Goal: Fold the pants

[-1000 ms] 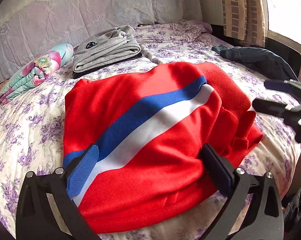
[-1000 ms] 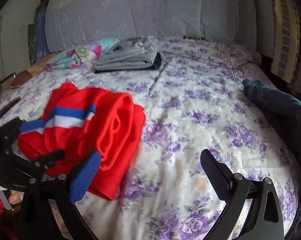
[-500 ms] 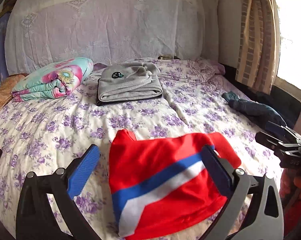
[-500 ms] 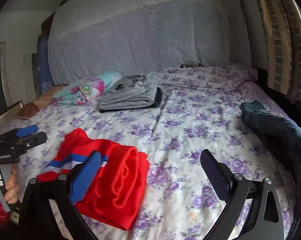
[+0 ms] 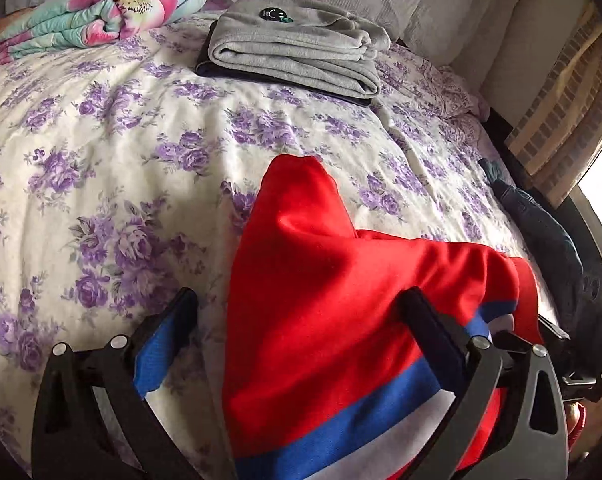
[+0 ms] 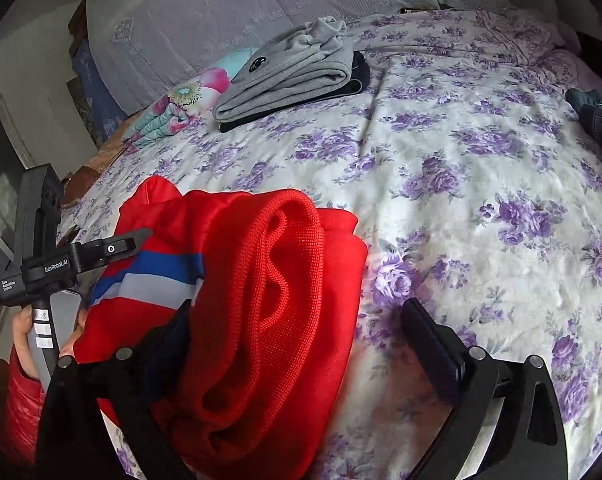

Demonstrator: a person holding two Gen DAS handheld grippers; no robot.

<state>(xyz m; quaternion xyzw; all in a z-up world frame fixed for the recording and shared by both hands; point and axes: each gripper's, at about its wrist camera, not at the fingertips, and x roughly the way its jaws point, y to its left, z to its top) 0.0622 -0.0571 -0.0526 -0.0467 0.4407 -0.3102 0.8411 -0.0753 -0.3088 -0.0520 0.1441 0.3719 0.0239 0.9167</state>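
Both grippers dropped closer; pants (image 5: 333,320) seemingly lie between spread jaws.

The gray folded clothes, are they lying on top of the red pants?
No, the gray folded clothes lie far up the bed, apart from the red pants.

Red pants (image 5: 321,320) cut off below
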